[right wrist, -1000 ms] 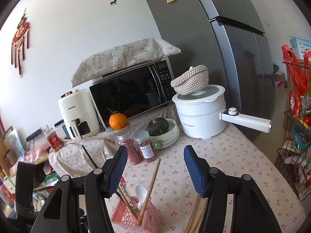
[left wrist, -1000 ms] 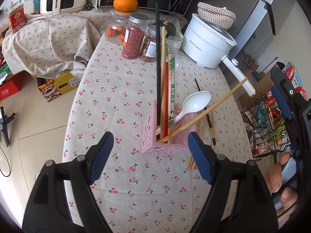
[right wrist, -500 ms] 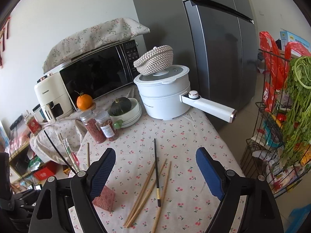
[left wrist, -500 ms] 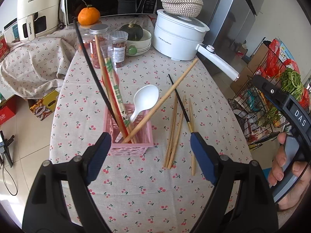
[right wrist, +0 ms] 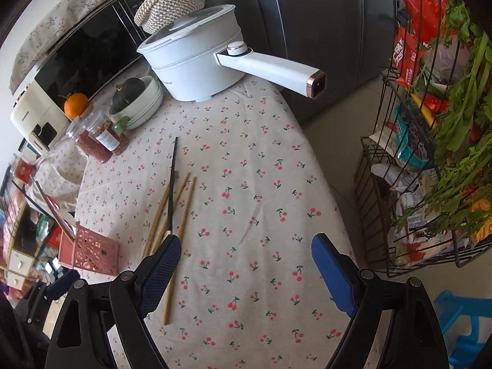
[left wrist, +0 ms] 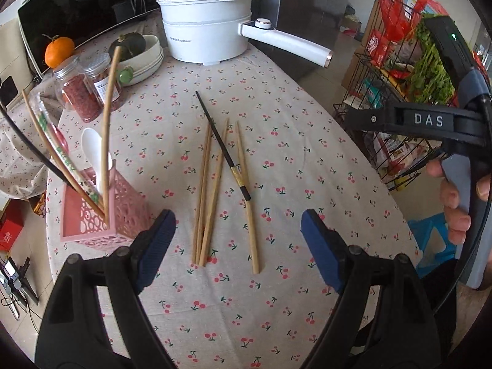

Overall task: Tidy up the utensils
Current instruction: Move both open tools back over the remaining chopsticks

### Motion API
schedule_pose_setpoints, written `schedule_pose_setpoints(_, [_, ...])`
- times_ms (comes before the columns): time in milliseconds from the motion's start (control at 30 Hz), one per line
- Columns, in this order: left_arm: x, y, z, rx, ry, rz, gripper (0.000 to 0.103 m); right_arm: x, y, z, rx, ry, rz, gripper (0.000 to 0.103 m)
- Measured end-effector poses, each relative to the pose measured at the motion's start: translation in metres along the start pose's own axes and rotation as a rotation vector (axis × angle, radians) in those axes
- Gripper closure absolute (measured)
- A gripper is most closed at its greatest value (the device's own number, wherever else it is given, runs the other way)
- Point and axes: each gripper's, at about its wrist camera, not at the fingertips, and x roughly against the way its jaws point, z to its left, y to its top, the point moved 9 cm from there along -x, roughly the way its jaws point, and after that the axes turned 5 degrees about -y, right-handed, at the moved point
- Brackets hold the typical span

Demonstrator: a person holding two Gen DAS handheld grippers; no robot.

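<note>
Several loose wooden chopsticks and one black chopstick lie side by side on the cherry-print tablecloth. My left gripper hovers open just in front of their near ends, holding nothing. To its left stands a pink perforated holder with a white spoon, wooden, black and wrapped chopsticks leaning in it. My right gripper is open and empty above the cloth. Its left finger overlaps the near ends of the wooden chopsticks and the black chopstick. The holder is at the far left.
A white electric pot with a long handle sticks out over the back of the table. Stacked bowls, jars and an orange sit at the back left. A wire rack of greens stands beyond the right edge.
Both grippers swung right, away from the holder toward the loose chopsticks. The right gripper tipped downward and its jaws spread wider. The left jaws stayed wide.
</note>
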Motion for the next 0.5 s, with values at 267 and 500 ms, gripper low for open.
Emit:
schedule_pose_setpoints(267, [-0.047,0.010,0.001,0.000,0.114,0.067,0.019,-0.004,0.006,-0.043,-0.015,-0.016,0.039,0.015])
schedule_pose_setpoints(500, [-0.078,0.036,0.020,0.082,0.194,0.074,0.019,-0.011,0.012,-0.059,-0.001,-0.044,0.049,0.015])
